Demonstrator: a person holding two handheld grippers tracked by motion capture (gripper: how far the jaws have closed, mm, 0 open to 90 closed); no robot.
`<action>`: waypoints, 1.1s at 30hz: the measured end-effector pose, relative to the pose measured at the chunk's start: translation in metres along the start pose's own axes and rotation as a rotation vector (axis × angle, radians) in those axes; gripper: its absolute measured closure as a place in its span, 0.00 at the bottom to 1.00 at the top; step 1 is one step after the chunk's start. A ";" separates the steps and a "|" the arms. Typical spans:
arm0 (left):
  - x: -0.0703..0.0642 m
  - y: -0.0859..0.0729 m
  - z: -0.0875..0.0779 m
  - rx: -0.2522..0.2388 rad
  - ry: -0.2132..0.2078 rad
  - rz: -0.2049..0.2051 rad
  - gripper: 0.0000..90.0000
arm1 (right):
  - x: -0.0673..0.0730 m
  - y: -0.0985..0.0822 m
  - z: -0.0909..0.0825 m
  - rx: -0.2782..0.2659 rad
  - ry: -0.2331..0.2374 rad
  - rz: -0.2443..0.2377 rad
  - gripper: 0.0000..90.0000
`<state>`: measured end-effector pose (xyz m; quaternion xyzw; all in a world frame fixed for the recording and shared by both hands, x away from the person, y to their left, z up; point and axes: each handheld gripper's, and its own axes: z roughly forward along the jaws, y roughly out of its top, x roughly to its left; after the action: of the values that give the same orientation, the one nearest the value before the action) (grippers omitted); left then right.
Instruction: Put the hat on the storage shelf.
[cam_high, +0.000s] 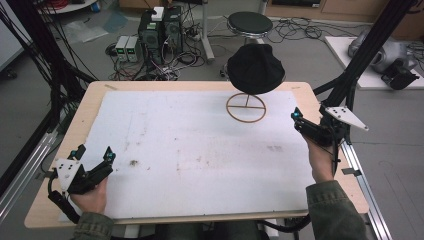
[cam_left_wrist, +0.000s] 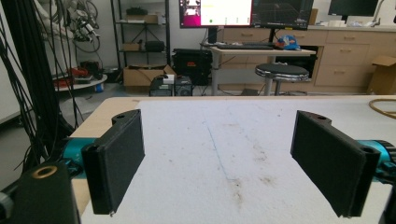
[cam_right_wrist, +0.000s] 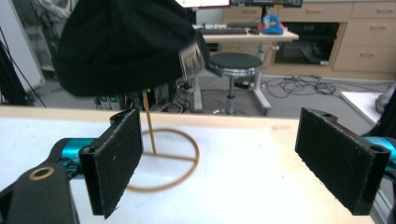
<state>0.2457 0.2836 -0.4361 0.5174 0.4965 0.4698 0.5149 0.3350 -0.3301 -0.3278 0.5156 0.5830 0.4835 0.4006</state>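
Observation:
A black knit hat (cam_high: 256, 68) sits on a thin wooden stand whose ring base (cam_high: 246, 107) rests at the back of the table, right of centre. In the right gripper view the hat (cam_right_wrist: 126, 42) hangs above the pole (cam_right_wrist: 149, 123) and ring (cam_right_wrist: 187, 172), just beyond the left jaw. My right gripper (cam_high: 310, 114) (cam_right_wrist: 219, 116) is held open over the table's right edge, apart from the stand, with nothing between its jaws. My left gripper (cam_high: 94, 152) (cam_left_wrist: 218, 121) is open and empty near the front left corner, over the white sheet (cam_high: 190, 150).
The sheet covers most of the wooden tabletop (cam_high: 90, 105) and carries some small stains. Black frame posts (cam_high: 350, 75) rise by the right edge, with cables along the left. Behind the table stand a round stool (cam_high: 250, 22) and computer boxes (cam_high: 160, 30) among floor cables.

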 end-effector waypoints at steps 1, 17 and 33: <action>0.000 0.000 0.000 0.003 0.000 -0.001 0.20 | -0.001 -0.004 -0.002 -0.007 0.000 0.002 0.15; 0.002 -0.001 0.000 0.019 0.005 -0.015 0.19 | -0.007 -0.058 -0.019 0.005 -0.005 0.036 0.14; 0.002 -0.001 0.001 0.030 0.014 -0.017 0.19 | -0.009 -0.099 -0.021 -0.011 -0.051 0.021 0.14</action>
<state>0.2468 0.2853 -0.4373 0.5175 0.5117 0.4616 0.5073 0.2945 -0.3425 -0.4203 0.5315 0.5647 0.4775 0.4130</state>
